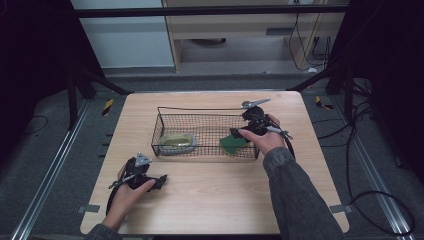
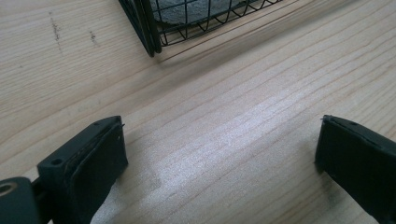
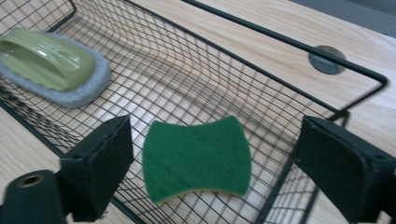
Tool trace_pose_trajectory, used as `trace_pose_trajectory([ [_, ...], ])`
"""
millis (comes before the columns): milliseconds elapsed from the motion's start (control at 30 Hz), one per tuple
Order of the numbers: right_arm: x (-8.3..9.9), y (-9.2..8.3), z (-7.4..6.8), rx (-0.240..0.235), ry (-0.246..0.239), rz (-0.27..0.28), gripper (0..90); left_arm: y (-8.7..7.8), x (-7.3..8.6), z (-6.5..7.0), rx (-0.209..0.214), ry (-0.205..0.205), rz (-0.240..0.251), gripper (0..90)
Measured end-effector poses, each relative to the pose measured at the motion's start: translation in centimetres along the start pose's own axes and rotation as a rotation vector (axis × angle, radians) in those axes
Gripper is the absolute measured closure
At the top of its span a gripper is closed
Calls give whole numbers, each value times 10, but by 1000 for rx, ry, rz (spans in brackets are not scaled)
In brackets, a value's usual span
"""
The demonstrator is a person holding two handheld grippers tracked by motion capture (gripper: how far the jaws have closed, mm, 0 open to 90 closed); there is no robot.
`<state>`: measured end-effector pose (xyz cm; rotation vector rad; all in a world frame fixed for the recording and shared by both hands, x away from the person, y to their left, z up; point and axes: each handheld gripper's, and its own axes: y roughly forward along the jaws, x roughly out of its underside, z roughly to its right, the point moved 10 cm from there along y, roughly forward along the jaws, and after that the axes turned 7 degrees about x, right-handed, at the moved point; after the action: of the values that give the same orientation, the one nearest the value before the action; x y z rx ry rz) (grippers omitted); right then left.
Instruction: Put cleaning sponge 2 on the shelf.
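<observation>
A black wire basket [image 1: 165, 111] stands in the middle of the wooden table. A green scouring sponge [image 3: 196, 158] lies flat on the mesh floor at the basket's right end [image 1: 231, 144]. A scrubber with a green handle and grey pad [image 3: 49, 65] lies at the left end [image 1: 176, 142]. My right gripper [image 3: 212, 168] hovers just above the sponge, open, its pads clear of the sponge on either side; in the high view it sits at the basket's right end [image 1: 245, 131]. My left gripper [image 2: 219, 154] rests open on the bare table near the front left [image 1: 159, 182].
The basket's near corner [image 2: 149, 42] stands a short way ahead of the left gripper. A round grey disc [image 3: 327, 59] is set in the tabletop beyond the basket's far right corner [image 1: 247, 104]. Bare wood stretches along the table's front [image 1: 215, 200].
</observation>
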<state>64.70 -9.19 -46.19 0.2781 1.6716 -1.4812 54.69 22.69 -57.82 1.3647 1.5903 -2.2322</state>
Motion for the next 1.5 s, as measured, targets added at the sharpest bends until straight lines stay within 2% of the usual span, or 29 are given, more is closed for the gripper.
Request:
trace_pose_trajectory([
  [100, 2, -6, 6, 21, 16, 21, 88, 0, 0, 0, 1, 1, 1, 6],
  [367, 12, -28, 21, 31, 45, 60, 73, 1, 0, 0, 3, 8, 4, 0],
  [700, 40, -53, 49, 62, 78, 82, 83, 1, 0, 1, 5, 4, 8, 0],
  [967, 61, -59, 65, 80, 85, 90, 87, 1, 0, 1, 6, 4, 9, 0],
  [1500, 94, -57, 78, 109, 104, 81, 87, 1, 0, 1, 7, 9, 13, 0],
])
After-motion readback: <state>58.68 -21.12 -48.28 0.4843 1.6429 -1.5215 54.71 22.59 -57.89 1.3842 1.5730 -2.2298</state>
